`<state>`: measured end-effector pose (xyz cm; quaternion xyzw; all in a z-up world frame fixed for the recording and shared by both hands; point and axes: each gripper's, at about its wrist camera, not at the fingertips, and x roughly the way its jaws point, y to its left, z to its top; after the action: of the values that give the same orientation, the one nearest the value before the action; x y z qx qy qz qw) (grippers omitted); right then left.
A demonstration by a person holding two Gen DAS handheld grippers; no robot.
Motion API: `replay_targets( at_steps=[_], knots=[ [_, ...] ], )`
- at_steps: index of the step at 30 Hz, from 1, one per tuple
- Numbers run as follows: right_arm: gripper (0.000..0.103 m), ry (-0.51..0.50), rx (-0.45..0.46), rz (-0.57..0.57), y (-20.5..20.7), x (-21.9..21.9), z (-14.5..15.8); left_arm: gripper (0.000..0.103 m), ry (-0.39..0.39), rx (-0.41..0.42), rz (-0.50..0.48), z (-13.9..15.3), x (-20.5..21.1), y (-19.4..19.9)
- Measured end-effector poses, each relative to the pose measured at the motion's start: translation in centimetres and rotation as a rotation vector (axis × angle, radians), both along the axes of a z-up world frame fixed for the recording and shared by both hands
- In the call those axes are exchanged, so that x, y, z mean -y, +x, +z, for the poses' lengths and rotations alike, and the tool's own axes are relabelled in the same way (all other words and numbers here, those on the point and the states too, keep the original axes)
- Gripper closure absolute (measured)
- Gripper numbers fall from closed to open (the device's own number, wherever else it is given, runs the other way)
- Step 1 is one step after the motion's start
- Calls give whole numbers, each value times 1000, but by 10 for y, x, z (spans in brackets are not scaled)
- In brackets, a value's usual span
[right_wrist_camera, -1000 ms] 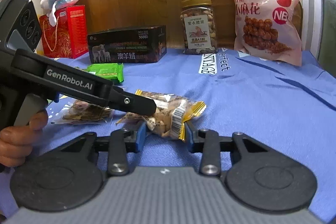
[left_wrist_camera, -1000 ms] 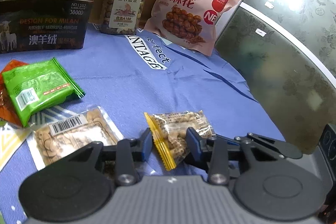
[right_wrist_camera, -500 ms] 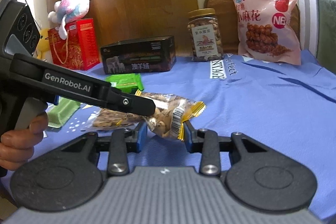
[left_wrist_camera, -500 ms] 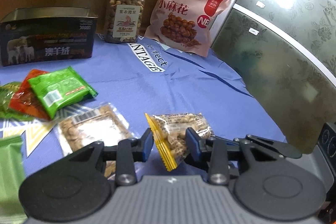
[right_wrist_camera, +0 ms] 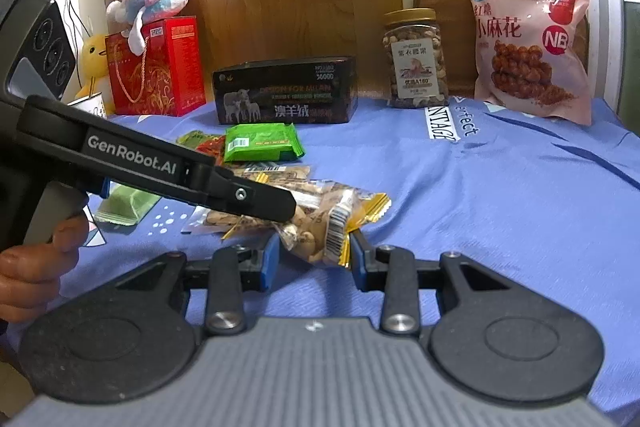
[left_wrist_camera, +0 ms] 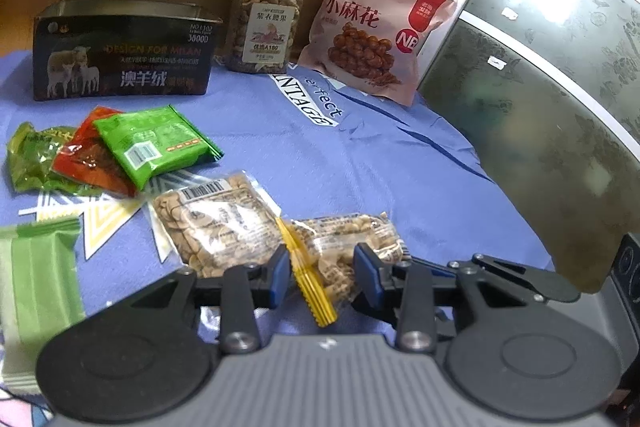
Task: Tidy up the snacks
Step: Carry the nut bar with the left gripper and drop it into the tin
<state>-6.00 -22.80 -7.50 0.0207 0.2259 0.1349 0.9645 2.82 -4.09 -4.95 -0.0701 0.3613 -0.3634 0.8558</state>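
Observation:
A clear peanut packet with yellow crimped ends (left_wrist_camera: 340,247) is held between both grippers above the blue cloth. My left gripper (left_wrist_camera: 322,273) is shut on one end. My right gripper (right_wrist_camera: 312,255) is shut on the other end of the same packet (right_wrist_camera: 320,227). The left gripper's arm crosses the right wrist view from the left. A dark open box (left_wrist_camera: 124,55) stands at the back; it also shows in the right wrist view (right_wrist_camera: 286,91).
Loose packets lie left on the cloth: a clear nut packet (left_wrist_camera: 212,219), a green one (left_wrist_camera: 156,143), a red one (left_wrist_camera: 86,159), a pale green one (left_wrist_camera: 36,299). A nut jar (left_wrist_camera: 266,23) and a pink bag (left_wrist_camera: 376,27) stand at the back, a red gift bag (right_wrist_camera: 156,67) far left.
Both grippers have lifted the peanut packet higher and pulled back, so more of the table and the left-hand packets show. Both grips are unchanged.

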Motion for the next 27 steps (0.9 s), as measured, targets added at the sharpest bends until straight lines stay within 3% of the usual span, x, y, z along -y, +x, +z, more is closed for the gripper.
replay_targets(
  at_steps=[13, 18, 27],
  knots=[
    [64, -44, 70, -8, -6, -13, 13, 69, -46, 28, -13, 15, -17, -1],
    [64, -37, 41, -42, -2, -11, 9, 69, -5, 30, -41, 12, -6, 5],
    [64, -63, 37, -68, -1, -15, 8, 69, -32, 13, -48, 7, -7, 10]
  ],
)
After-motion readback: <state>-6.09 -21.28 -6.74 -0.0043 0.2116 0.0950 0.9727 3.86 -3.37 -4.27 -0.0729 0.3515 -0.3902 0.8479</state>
